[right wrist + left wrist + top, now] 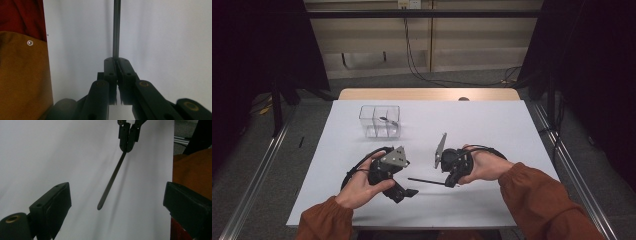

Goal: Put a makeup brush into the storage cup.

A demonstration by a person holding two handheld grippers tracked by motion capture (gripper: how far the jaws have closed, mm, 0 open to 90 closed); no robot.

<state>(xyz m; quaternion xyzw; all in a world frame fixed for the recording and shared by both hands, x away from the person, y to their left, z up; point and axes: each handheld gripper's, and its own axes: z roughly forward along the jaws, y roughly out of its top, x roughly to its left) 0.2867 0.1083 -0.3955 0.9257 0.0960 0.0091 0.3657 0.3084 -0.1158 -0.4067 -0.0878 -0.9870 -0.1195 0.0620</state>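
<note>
- Your table (492, 125) carries a white sheet; everything you work with sits on or over its near half.
- The clear box (379, 121) stands at about 11 o'clock from the table's centre, well apart from both your hands, with a small dark item inside.
- Your left gripper (404, 192) sits at 7 o'clock, its jaws spread wide with nothing between them, facing the rod's free end.
- Your right gripper (117, 60) sits at 5 o'clock, its jaws pressed together and pinching one end of the rod.
- The rod (112, 180), thin and dark, sticks out from your right gripper toward 9 o'clock, just above the sheet, with its free tip near your left gripper.
</note>
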